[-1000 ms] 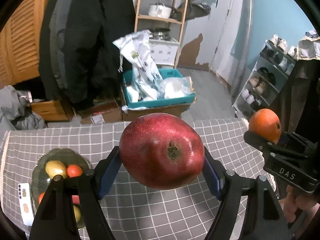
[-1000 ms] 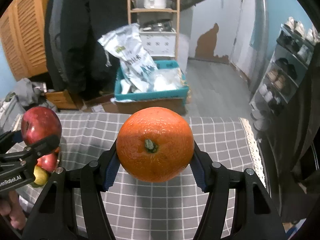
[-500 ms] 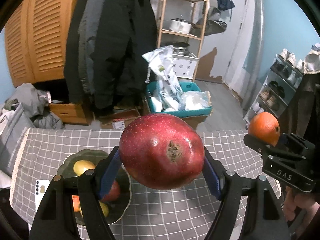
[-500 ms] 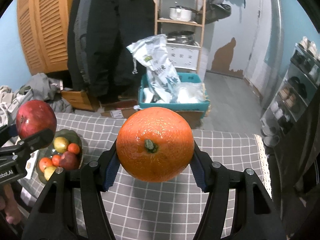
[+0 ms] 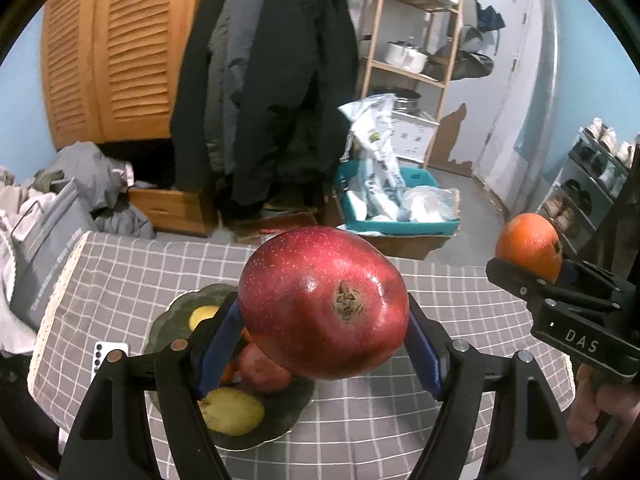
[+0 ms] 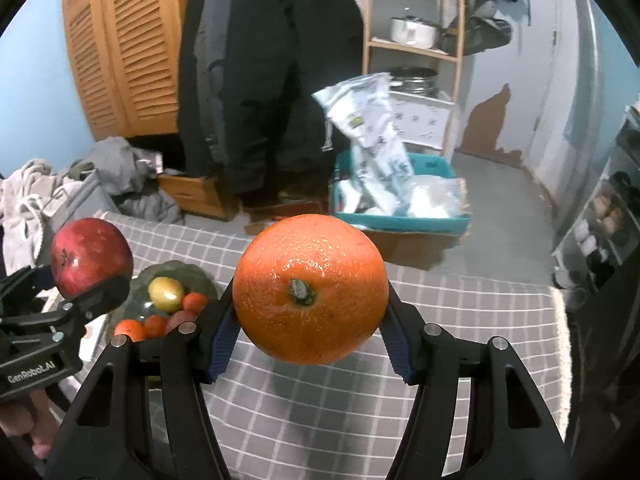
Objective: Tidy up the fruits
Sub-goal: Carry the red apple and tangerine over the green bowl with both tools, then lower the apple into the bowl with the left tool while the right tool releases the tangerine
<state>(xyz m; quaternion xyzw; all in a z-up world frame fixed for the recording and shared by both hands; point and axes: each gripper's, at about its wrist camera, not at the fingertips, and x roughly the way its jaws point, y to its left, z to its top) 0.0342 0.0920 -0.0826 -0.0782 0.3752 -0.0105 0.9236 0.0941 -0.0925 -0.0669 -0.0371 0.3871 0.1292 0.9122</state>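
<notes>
Left gripper clamps a red apple above the fruit plate near the table's left edge; right gripper clamps an orange (both held in air).

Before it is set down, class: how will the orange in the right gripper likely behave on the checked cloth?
The orange is round, so it may roll on the flat cloth. Its dimpled skin probably grips the blue pads well. It looks firm, unlikely to squash.
</notes>
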